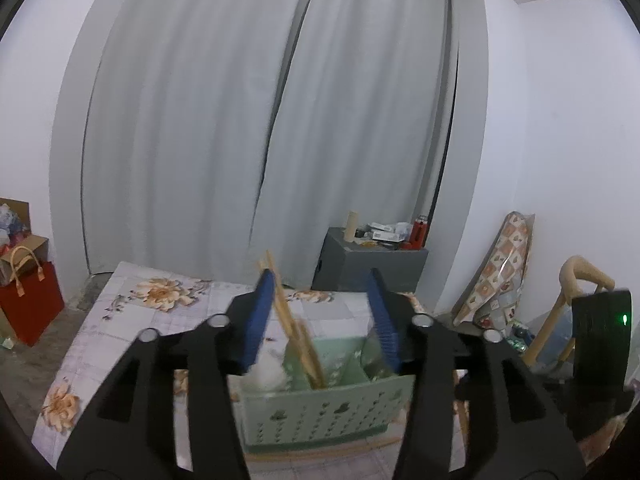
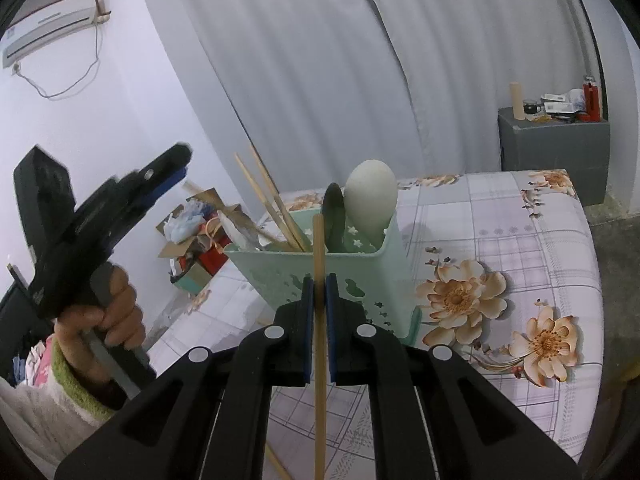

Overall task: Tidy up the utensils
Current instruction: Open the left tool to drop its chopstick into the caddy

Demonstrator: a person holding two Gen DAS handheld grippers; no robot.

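Note:
A mint green utensil holder (image 2: 360, 280) stands on the floral tablecloth (image 2: 520, 260). It holds two wooden chopsticks (image 2: 276, 204), a white spoon (image 2: 370, 196) and a dark spoon (image 2: 334, 216). My right gripper (image 2: 319, 280) is shut on one wooden chopstick (image 2: 319, 360), held upright just in front of the holder. My left gripper (image 1: 320, 280) is open and empty above the holder (image 1: 332, 412), with the chopsticks (image 1: 296, 328) between its fingers' line of sight. The left gripper also shows in the right wrist view (image 2: 160, 176), raised at the left.
A grey cabinet (image 1: 368, 268) with small items stands behind the table by the curtain. A red bag (image 1: 28, 304) and boxes sit on the floor at the left. More chopsticks (image 1: 360, 446) lie on the table in front of the holder.

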